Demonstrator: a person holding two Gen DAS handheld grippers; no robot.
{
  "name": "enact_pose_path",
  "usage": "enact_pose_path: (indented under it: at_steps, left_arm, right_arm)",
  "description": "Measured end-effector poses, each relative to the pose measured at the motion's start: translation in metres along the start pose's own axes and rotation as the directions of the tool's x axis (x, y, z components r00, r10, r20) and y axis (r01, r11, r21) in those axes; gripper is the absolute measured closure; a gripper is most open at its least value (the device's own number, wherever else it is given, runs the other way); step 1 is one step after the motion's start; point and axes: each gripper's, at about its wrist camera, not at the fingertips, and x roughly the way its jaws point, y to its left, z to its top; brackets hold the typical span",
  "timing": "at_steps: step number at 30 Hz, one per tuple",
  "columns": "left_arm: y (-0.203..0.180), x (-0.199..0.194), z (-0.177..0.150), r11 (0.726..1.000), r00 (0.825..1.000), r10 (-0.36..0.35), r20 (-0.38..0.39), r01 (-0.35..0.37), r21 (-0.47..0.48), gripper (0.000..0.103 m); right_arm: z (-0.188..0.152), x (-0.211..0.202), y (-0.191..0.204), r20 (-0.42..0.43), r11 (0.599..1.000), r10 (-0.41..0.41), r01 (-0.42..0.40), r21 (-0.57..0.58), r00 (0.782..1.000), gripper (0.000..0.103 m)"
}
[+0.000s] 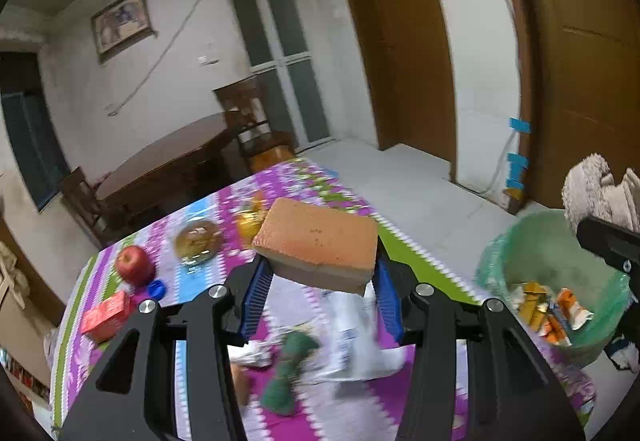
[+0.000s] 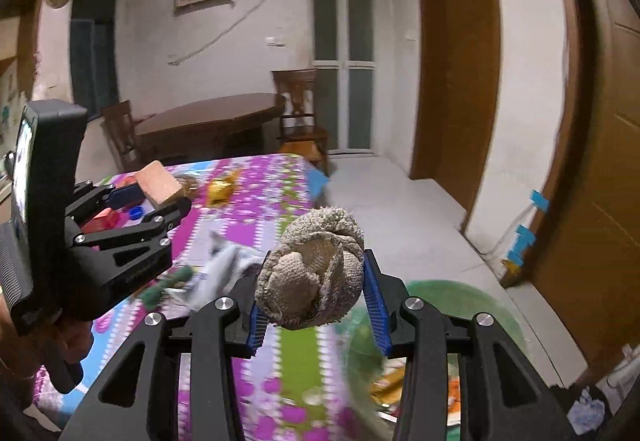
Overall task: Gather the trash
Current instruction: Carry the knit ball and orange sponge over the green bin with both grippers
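L gripper [image 1: 322, 295]: jaws closed on orange sponge [image 1: 320, 241]; blue pads press both its sides, sponge sits at the tips and juts fwd past them.
R gripper [image 2: 316, 305]: jaws closed on balled grey rag [image 2: 312, 269]; pads press its L and R flanks, bulk rides above and ahead of the tips.
Bin [image 1: 520, 241]: green-lined, sits to the R of L fingers, below and just ahead-R of R fingers; wrappers [image 1: 552, 313] already inside.
Table trash: white crumpled paper [image 1: 356, 337] and green scrubber [image 1: 288, 377] lie under L fingers, not held.
Non-trash: apple [image 1: 134, 265], red carton [image 1: 106, 315], further out to the L of L fingers.
Risk 1: sponge held near its rear edge only; judged it could pivot or slip out short of bin.
Risk 2: rag soft, may sag from pads, or snag the ribs at release.
Risk 3: both grippers close together w/ one bin; judged clash likely if both go in at once.
Risk 4: liner rim loose; a finger could drag it.
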Motion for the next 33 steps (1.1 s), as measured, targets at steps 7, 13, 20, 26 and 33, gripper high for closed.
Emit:
enact_pose_path:
  at_steps: [7, 13, 20, 26, 33]
  left_arm:
    - [-0.046, 0.015, 0.009, 0.995, 0.997, -0.079, -0.020, 0.080, 0.059, 0.057]
    - [-0.084, 0.031, 0.016, 0.983, 0.990, -0.133, -0.051, 0.138, 0.124, 0.057]
    - [-0.129, 0.047, 0.018, 0.960, 0.976, -0.194, -0.099, 0.209, 0.184, 0.057]
    - [-0.159, 0.056, 0.016, 0.937, 0.963, -0.234, -0.135, 0.261, 0.234, 0.057]
    - [-0.175, 0.068, 0.010, 0.907, 0.933, -0.301, -0.196, 0.344, 0.243, 0.057]
  right_arm:
    - [-0.009, -0.013, -0.063, -0.026, 0.992, -0.112, 0.113, 0.052, 0.993, 0.060]
    - [-0.018, -0.009, -0.108, -0.074, 0.980, -0.172, 0.178, 0.085, 0.982, 0.060]
    - [-0.034, 0.004, -0.149, -0.148, 0.967, -0.205, 0.224, 0.124, 0.967, 0.060]
    - [-0.043, 0.015, -0.174, -0.195, 0.958, -0.228, 0.256, 0.131, 0.954, 0.060]
    - [-0.051, 0.020, -0.195, -0.248, 0.947, -0.254, 0.293, 0.135, 0.935, 0.060]
